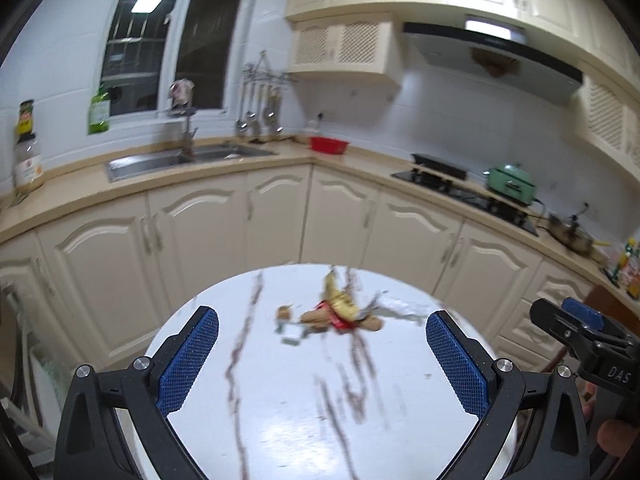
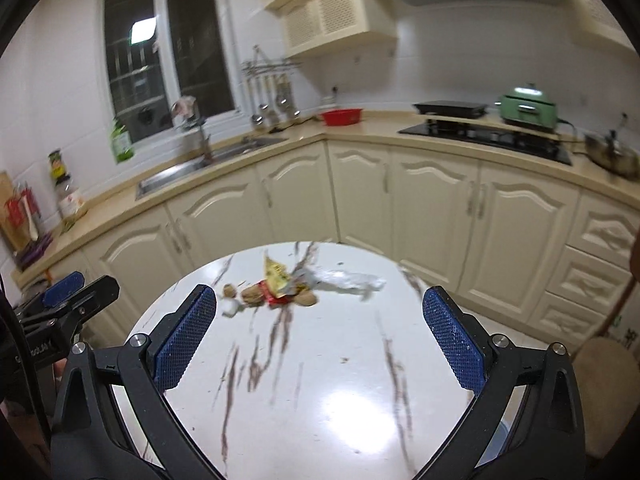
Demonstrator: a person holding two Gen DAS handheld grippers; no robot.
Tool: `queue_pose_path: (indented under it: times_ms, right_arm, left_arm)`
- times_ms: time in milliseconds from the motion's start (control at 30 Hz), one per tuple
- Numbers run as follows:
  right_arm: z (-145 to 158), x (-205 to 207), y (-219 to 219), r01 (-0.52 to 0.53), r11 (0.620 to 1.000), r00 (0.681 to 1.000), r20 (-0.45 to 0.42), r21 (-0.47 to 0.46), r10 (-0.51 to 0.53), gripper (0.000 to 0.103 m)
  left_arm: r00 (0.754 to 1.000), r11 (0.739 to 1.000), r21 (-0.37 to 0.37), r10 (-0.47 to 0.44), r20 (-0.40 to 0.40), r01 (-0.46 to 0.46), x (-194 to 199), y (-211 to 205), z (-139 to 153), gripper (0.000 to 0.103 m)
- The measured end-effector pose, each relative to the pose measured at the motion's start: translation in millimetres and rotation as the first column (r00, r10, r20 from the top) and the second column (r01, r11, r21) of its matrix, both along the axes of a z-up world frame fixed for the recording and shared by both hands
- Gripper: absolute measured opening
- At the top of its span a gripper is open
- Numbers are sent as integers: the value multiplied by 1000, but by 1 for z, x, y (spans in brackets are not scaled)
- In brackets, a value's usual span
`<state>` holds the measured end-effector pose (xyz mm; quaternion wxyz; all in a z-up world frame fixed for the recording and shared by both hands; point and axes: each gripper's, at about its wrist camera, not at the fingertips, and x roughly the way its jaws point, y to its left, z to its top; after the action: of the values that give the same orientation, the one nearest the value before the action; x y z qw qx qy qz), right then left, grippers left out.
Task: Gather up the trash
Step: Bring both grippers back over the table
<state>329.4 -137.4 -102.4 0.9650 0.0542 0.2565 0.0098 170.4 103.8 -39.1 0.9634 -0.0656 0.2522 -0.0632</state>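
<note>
Both claws hang low over the near edge of the round marble-patterned desk (image 1: 280, 412). Each is spread wide with nothing between its blue pads. The left claw (image 1: 322, 364) and the right claw (image 2: 320, 344) sit side by side, neither touching anything on the desk.

Toward the far edge of the desk lies the trash, bunched in one small heap well ahead of both claws. A yellow wrapper (image 1: 340, 300) sticks up at a tilt over a red wrapper (image 1: 340, 322), with brown shells or nuts (image 1: 314, 318) pressed against them. A crumpled clear plastic bag (image 2: 348, 280) trails off to the right of the heap. A small white scrap (image 1: 292, 336) lies just left of it, beside another brown bit (image 1: 285, 313). Motion blur softens all of these.

Behind the desk, cream cabinets run under a counter with a steel sink (image 1: 168, 162), a red basin (image 1: 329, 145) in the corner and a green pot (image 1: 512, 184) by the hob.
</note>
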Motion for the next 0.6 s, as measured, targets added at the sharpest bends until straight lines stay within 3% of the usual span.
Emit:
queue_pose_path:
  times_ms: [367, 600]
  right_arm:
    - [-33, 53, 19, -50, 998, 993, -111, -32, 46, 103]
    - [-73, 101, 15, -62, 998, 973, -225, -25, 55, 103]
  left_arm:
    - [993, 1000, -9, 28, -114, -29, 15, 10, -30, 102]
    - [975, 1000, 20, 13, -222, -9, 94, -14, -42, 102]
